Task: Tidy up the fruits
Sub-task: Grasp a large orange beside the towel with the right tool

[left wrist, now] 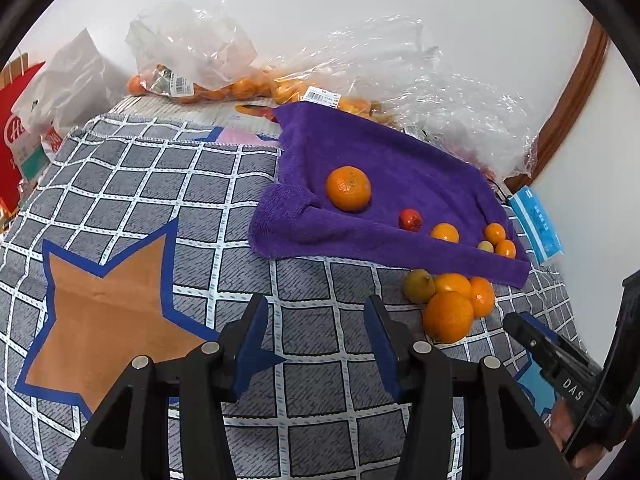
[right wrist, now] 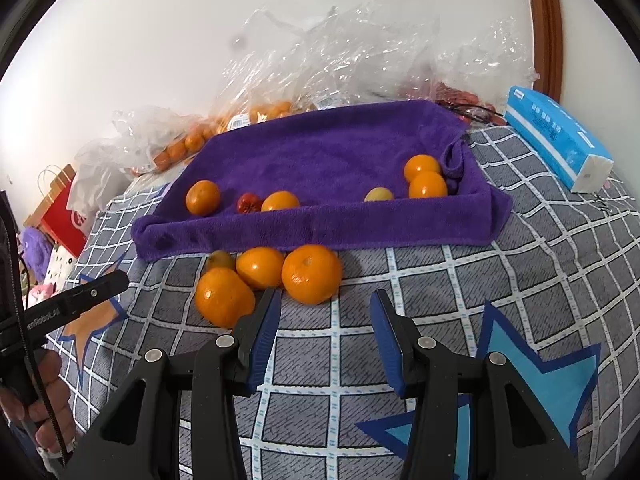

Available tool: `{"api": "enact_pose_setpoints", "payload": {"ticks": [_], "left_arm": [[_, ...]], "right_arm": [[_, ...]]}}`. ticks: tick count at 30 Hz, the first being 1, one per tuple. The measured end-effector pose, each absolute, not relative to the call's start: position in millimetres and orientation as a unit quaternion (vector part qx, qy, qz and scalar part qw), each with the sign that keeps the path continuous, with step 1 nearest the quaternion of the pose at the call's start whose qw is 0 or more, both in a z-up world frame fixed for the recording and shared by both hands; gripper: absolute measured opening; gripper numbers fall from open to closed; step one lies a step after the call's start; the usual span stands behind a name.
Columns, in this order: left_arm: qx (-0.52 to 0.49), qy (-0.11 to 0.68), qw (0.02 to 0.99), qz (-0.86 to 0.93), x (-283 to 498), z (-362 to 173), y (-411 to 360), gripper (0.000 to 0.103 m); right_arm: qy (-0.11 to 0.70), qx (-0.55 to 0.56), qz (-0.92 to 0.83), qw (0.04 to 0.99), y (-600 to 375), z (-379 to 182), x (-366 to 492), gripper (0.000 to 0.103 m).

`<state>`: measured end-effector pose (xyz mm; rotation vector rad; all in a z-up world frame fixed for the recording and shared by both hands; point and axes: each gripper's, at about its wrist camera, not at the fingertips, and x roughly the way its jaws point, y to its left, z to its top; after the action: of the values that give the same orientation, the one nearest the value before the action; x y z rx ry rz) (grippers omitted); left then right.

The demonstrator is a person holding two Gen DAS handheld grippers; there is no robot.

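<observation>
A purple towel lies on the checked cloth. On it sit a large orange, a small red fruit, and several small oranges with a pale yellow fruit. In front of the towel lies a cluster of three oranges and a greenish fruit. My left gripper is open and empty, left of the cluster. My right gripper is open and empty, just short of the cluster.
Clear plastic bags of oranges lie behind the towel against the wall. A blue tissue pack sits at the right. A red bag stands at the left edge.
</observation>
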<state>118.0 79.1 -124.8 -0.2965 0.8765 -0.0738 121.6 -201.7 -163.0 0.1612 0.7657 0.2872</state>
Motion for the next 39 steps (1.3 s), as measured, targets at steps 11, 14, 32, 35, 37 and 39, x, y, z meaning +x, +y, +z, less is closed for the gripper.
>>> {"api": "enact_pose_setpoints", "payload": {"ticks": [11,14,32,35,37,39], "left_arm": [[-0.144,0.423,0.893,-0.046,126.8,-126.5,75.8,0.047],[-0.14,0.422,0.894,-0.052,129.6,-127.4,73.2,0.047],[-0.147,0.433,0.886,-0.073,136.6,-133.5,65.4,0.047],[-0.148,0.428,0.888,-0.076,132.9,-130.0,65.1,0.047],[-0.144,0.426,0.89,-0.075,130.2,-127.9,64.2,0.047],[-0.14,0.427,0.89,-0.076,127.6,-127.2,63.1,0.047]], "right_arm": [[0.376,0.053,0.149,0.913,-184.3,-170.0,143.0,0.04],[0.383,0.039,0.145,0.912,-180.8,-176.2,150.0,0.04],[0.381,-0.002,0.142,0.914,-183.3,-178.7,141.7,0.038],[0.376,-0.004,0.141,0.916,-182.5,-179.2,142.4,0.039],[0.371,-0.005,0.139,0.918,-180.8,-178.7,143.1,0.039],[0.367,-0.003,0.136,0.92,-180.1,-178.2,143.7,0.039]]}}
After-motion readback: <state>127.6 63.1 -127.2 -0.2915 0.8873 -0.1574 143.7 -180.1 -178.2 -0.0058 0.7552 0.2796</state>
